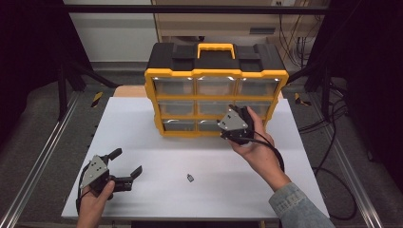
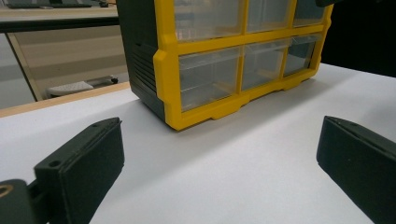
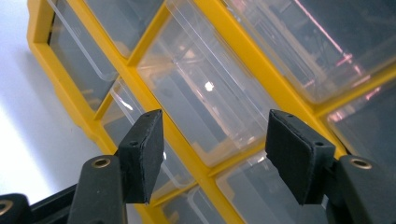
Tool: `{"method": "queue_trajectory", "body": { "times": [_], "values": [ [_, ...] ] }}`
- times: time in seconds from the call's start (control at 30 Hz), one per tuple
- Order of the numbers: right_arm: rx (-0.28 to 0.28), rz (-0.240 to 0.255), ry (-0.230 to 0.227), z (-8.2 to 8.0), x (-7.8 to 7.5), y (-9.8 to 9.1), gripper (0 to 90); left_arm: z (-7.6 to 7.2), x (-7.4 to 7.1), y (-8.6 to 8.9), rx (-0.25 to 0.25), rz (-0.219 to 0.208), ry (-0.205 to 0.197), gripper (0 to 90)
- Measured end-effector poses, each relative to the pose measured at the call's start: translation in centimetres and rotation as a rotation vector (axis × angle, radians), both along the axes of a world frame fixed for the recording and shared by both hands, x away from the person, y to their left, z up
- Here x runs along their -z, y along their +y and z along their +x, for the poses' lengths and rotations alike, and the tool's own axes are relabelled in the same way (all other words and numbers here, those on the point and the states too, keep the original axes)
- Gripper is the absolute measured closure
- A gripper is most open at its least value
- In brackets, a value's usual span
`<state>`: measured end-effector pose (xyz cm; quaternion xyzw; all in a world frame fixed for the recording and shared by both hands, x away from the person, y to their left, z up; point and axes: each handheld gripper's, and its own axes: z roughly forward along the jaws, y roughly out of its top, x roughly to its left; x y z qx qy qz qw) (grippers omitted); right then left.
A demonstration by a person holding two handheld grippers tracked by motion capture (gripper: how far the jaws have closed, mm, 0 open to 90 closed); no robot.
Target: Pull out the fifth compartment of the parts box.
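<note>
A black and yellow drawer organizer (image 1: 216,78) with clear drawers stands at the back of the white table (image 1: 157,142). My right gripper (image 1: 241,114) is held up against its front at the lower right, tilted. In the right gripper view the jaws (image 3: 215,135) stand partly apart, a clear drawer front (image 3: 205,93) and the yellow frame (image 3: 180,135) close behind them, and the pads press on nothing. My left gripper (image 1: 128,160) rests low over the table's front left, open and empty. In the left gripper view its jaws (image 2: 219,154) point at the organizer (image 2: 210,70).
A small dark object (image 1: 190,178) lies on the table near the front middle. Metal rails (image 1: 43,156) run along both sides of the table. Black cables (image 1: 332,137) hang at the right, and a sleeve (image 1: 297,209) comes in at the bottom right.
</note>
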<state>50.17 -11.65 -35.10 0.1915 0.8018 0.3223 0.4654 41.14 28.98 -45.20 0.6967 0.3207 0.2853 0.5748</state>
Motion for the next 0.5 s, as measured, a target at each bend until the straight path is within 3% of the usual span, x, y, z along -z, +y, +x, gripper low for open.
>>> {"method": "queue_trajectory", "body": {
  "times": [0.17,0.5],
  "values": [
    [0.013,-0.023,-0.024,0.14,0.18,0.17,43.2,0.02,-0.02,0.05,-0.003,-0.003,0.0,0.7],
    [0.042,-0.122,-0.088,0.18,0.71,0.64,46.0,0.02,-0.01,0.02,-0.001,-0.002,0.001,0.7]
  ]
}}
